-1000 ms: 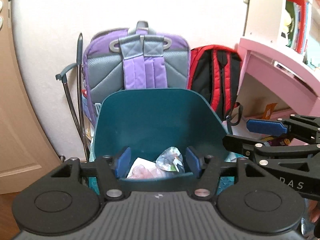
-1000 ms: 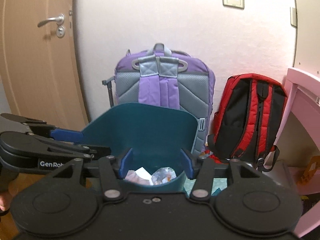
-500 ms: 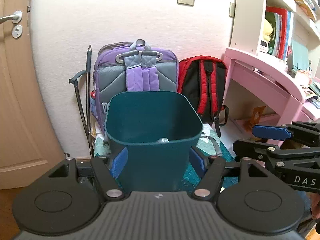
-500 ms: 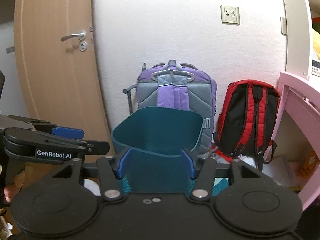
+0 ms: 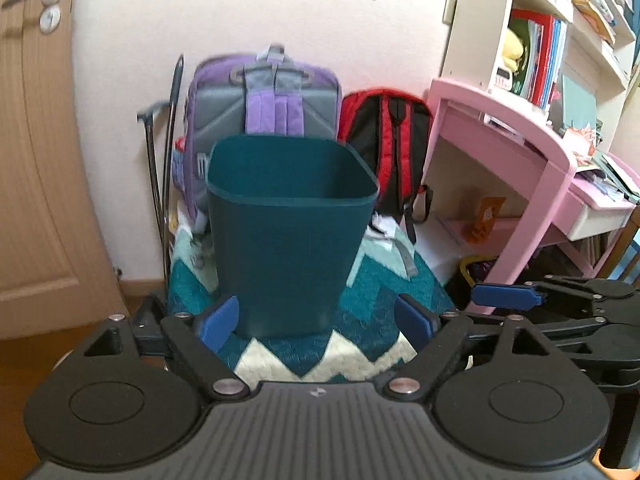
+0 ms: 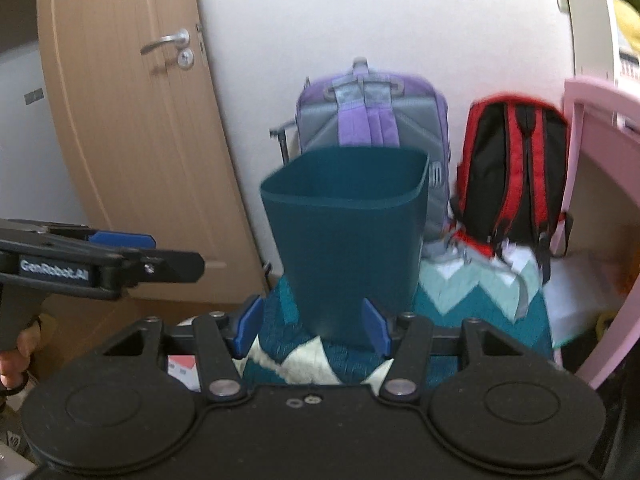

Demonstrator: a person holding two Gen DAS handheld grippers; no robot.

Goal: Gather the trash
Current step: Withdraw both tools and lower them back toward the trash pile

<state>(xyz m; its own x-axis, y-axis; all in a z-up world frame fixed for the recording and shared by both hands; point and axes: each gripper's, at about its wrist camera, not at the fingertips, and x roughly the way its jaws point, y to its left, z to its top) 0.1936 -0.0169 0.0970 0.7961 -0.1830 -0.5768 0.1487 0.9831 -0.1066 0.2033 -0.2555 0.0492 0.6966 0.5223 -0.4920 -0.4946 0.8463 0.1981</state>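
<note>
- On the teal-and-cream zigzag rug (image 5: 360,316) stands the dark teal bin (image 5: 288,240), upright, long axis vertical, mouth up, smooth plastic, squarish with rounded corners.
- Behind it lean a purple backpack (image 5: 272,96) and a red one (image 5: 388,136).
- Only the left view shows the pink surface (image 5: 520,152) and its bookshelf; only the right shows the whole door (image 6: 132,140).
- Left tongs (image 5: 316,322) have just been opening, nothing between them.
- Right tongs (image 6: 312,330) gape, released.

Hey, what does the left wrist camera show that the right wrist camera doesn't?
Only the left wrist view shows the bookshelf with books and the pink desk's drawer. Only the right wrist view shows most of the wooden door and a hand on the other handle. Both show the teal trash bin standing on the zigzag rug, and purple and red backpacks against the wall.
</note>
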